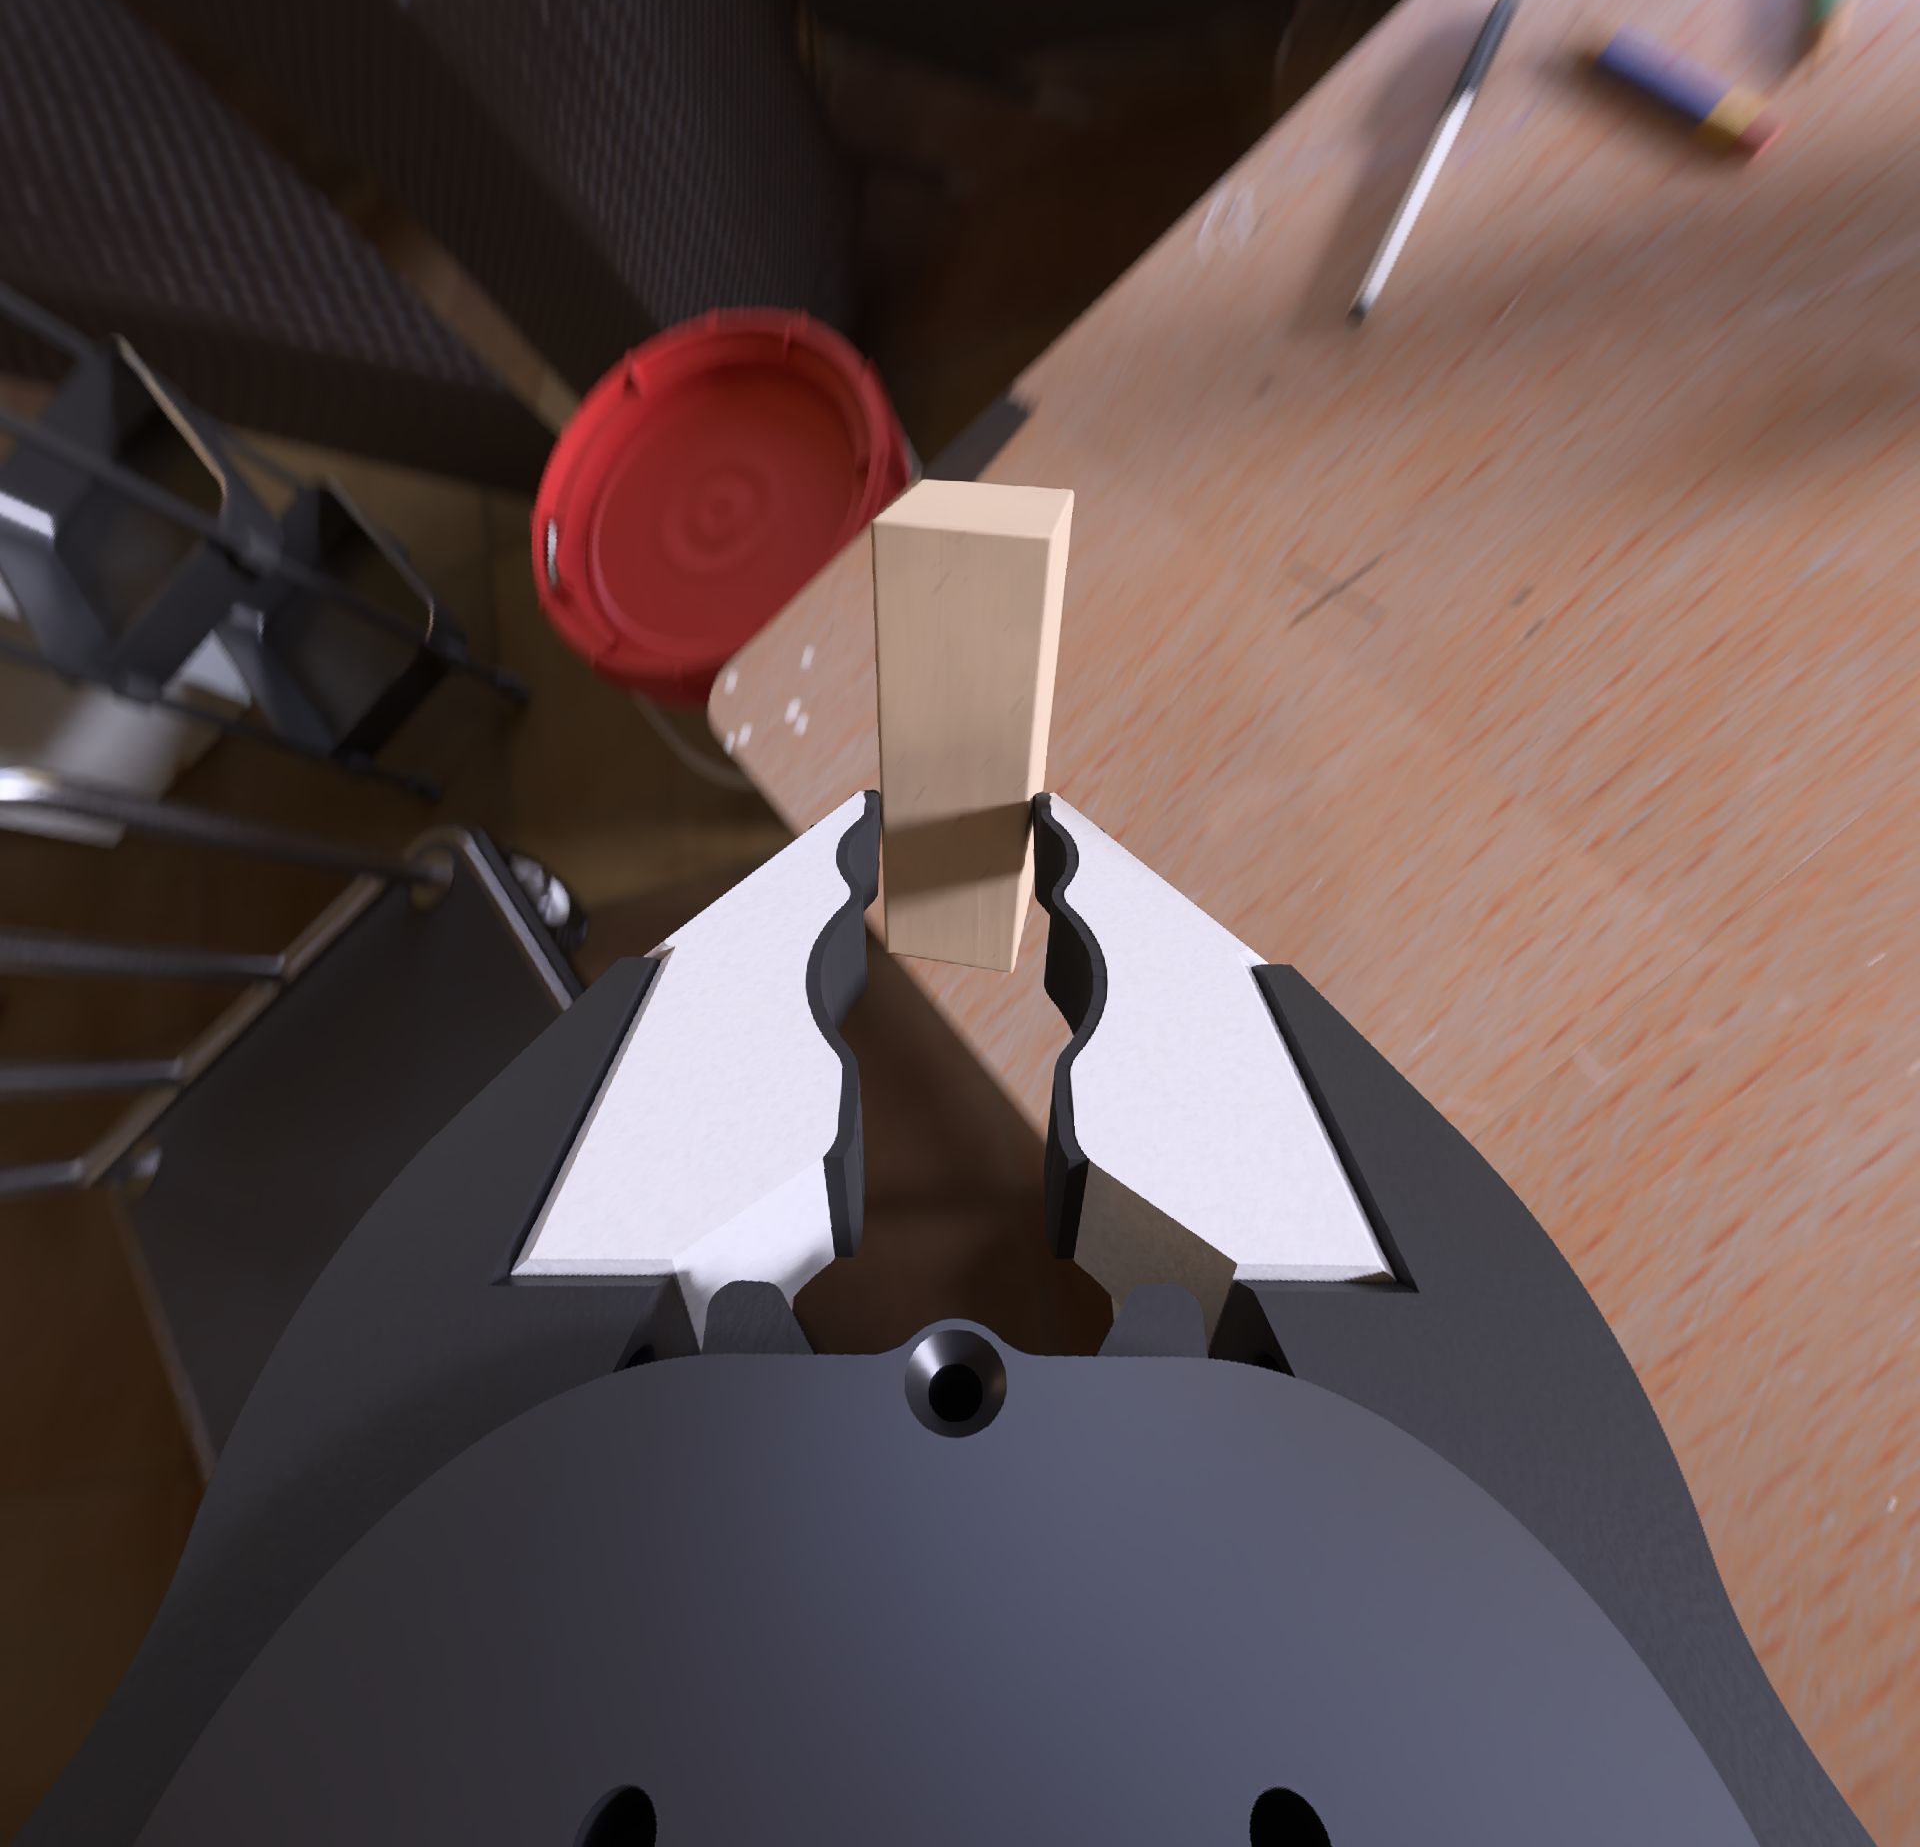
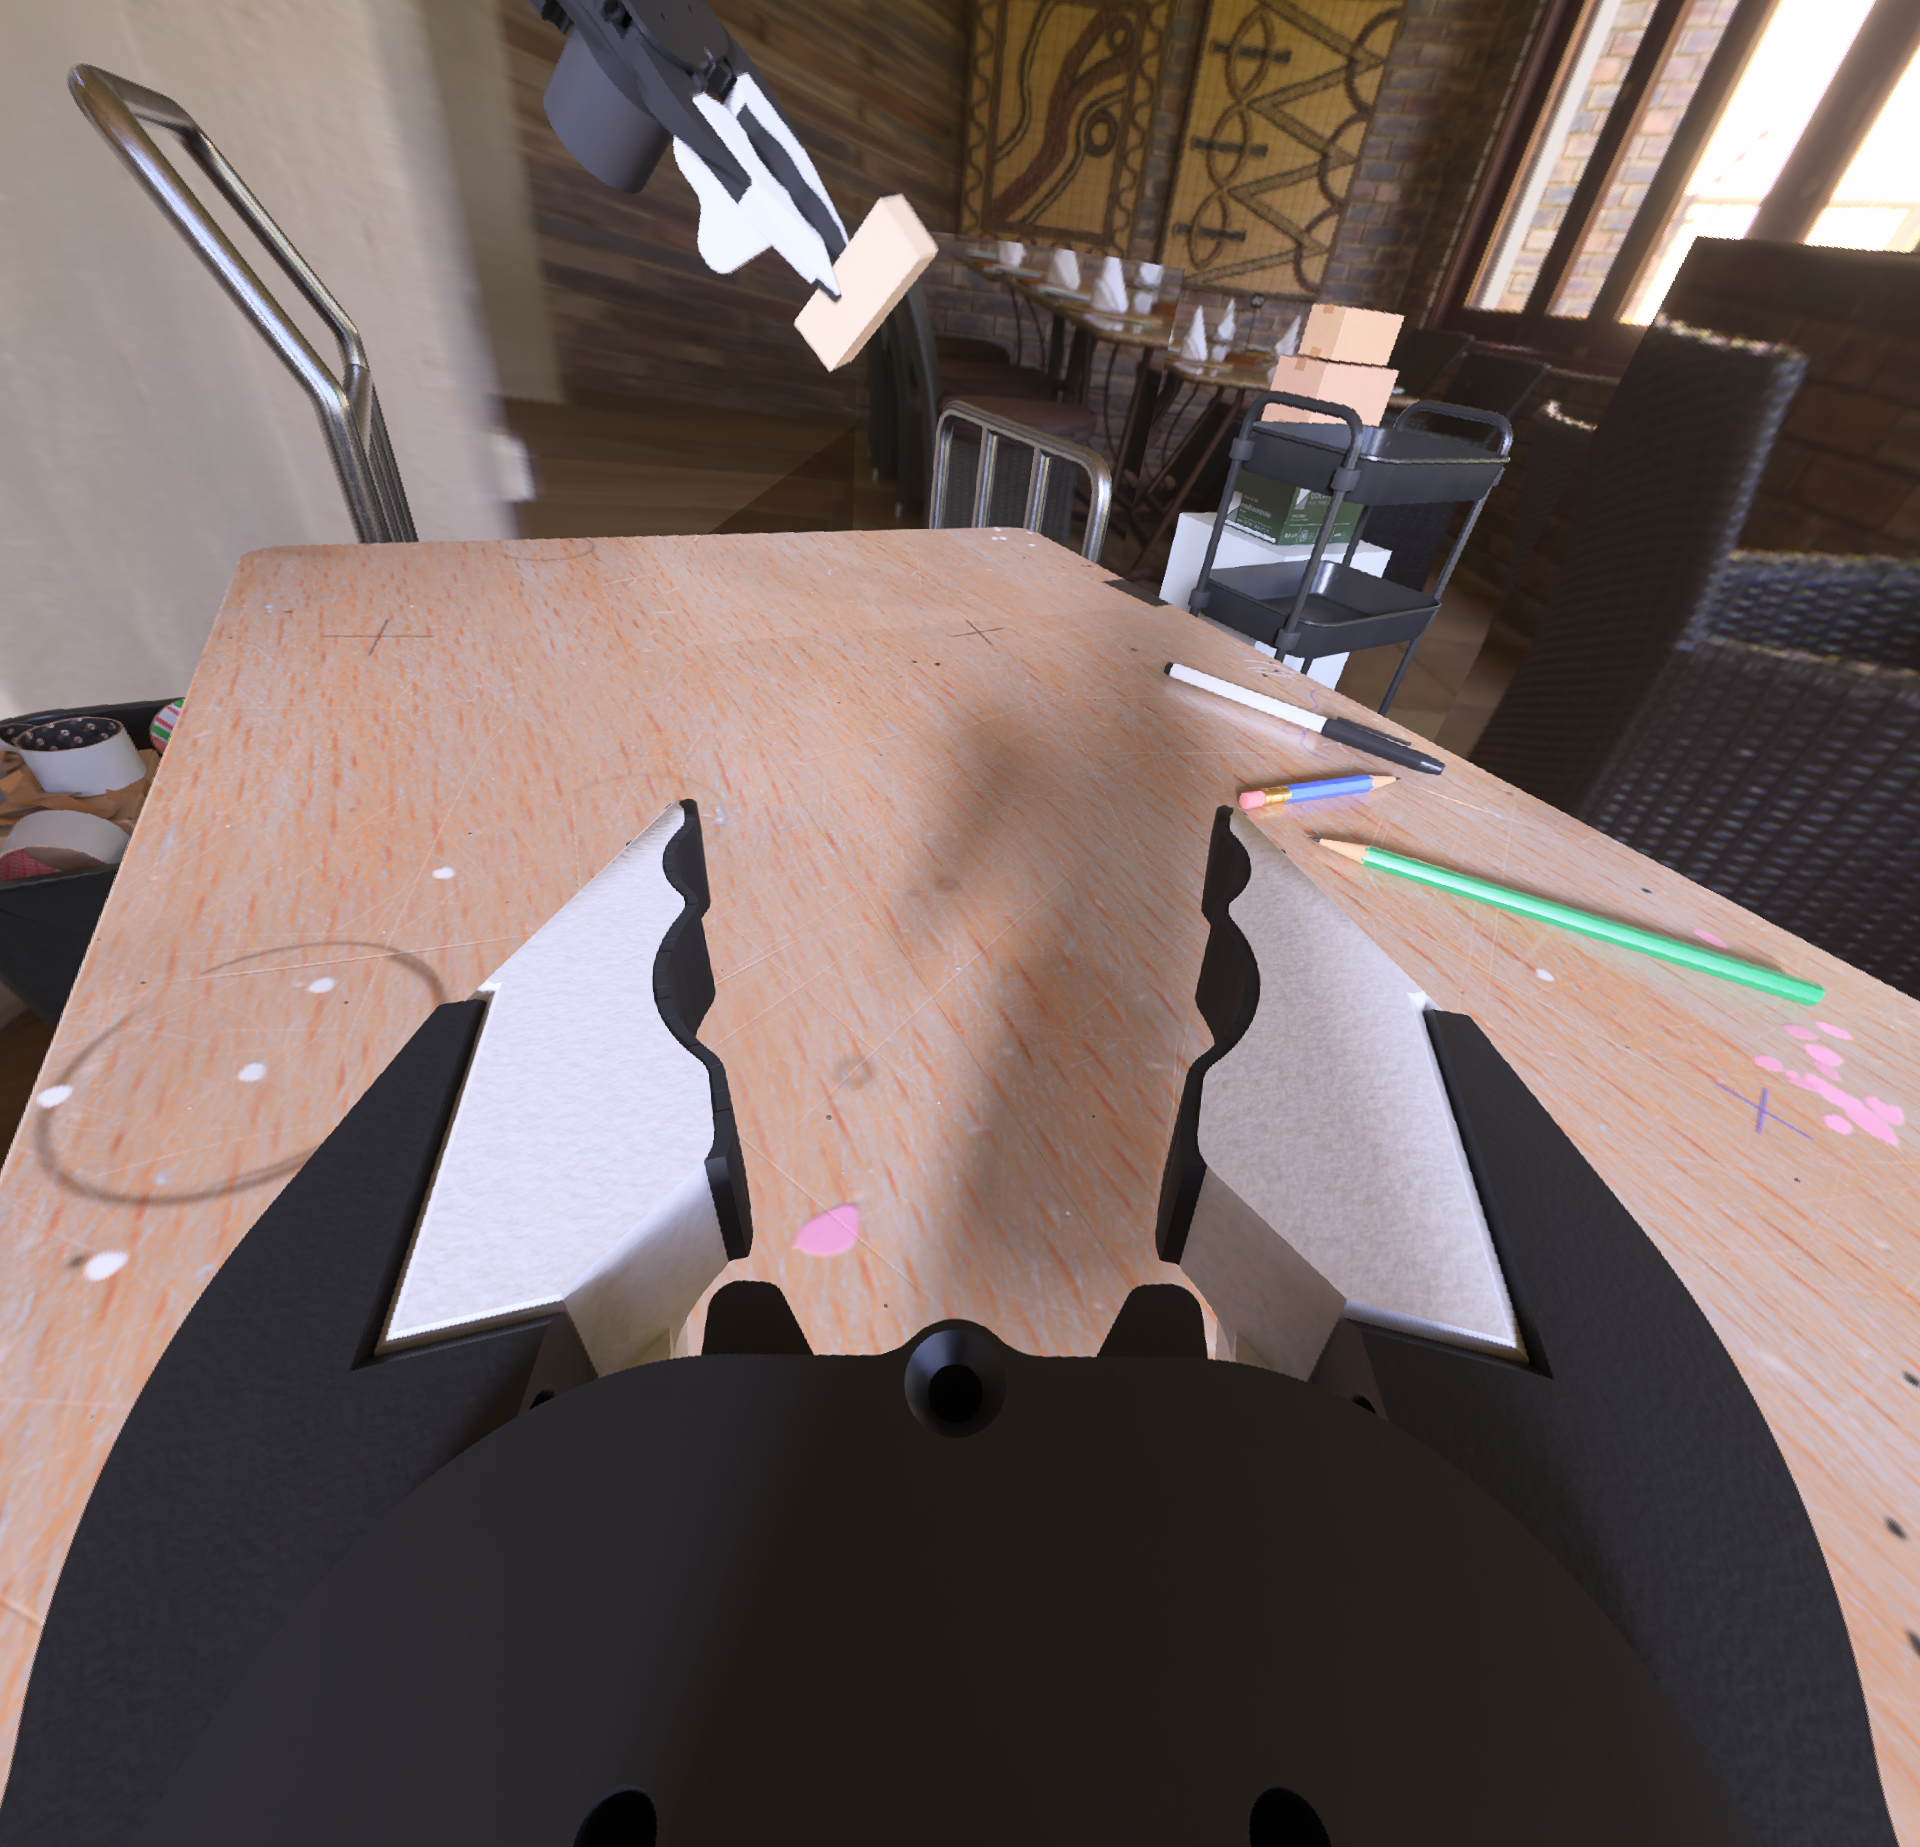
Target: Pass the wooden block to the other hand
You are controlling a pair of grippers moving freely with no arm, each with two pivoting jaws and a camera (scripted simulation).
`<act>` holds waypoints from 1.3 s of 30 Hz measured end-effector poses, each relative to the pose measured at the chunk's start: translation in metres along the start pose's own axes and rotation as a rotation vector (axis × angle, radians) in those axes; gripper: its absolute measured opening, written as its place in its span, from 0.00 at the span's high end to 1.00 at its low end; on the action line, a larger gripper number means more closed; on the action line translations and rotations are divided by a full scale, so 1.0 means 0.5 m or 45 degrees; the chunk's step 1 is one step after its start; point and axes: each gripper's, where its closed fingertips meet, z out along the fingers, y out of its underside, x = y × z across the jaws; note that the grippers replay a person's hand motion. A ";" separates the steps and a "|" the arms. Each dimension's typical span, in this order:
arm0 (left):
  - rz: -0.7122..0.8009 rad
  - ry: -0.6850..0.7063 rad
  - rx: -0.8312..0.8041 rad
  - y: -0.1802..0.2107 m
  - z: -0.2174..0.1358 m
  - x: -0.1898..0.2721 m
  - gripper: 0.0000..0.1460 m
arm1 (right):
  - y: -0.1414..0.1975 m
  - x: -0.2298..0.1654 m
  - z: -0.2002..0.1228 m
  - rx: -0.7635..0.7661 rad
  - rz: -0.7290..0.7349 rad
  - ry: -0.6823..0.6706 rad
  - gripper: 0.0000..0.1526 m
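My left gripper is shut on a pale wooden block, gripped near its lower end, so most of the block sticks out past the fingertips. It hangs high above the corner of the wooden table. In the right wrist view the left gripper shows at the top left, tilted down, with the block in its tips, well above the far end of the table. My right gripper is open and empty, low over the table's middle, far below and in front of the block.
A black-and-white marker, a blue pencil and a green pencil lie at the table's right. A black utility cart stands beyond the far right corner. A red bucket lid sits below the table corner. A bin of tape rolls is at the left.
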 end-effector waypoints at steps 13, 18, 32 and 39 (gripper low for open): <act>-0.093 0.723 0.974 -0.278 -0.104 0.347 0.80 | 0.006 0.001 0.005 -0.039 -0.004 0.008 0.38; -0.065 0.940 1.085 -0.305 -0.111 0.462 0.80 | 0.009 0.002 0.007 -0.059 -0.006 0.010 0.38; -0.248 1.307 1.328 -0.321 -0.055 0.652 0.80 | -0.072 -0.025 0.043 0.076 0.055 -0.101 0.47; -0.207 1.314 1.330 -0.318 -0.047 0.681 0.80 | -0.141 -0.069 0.091 0.216 0.152 -0.251 0.56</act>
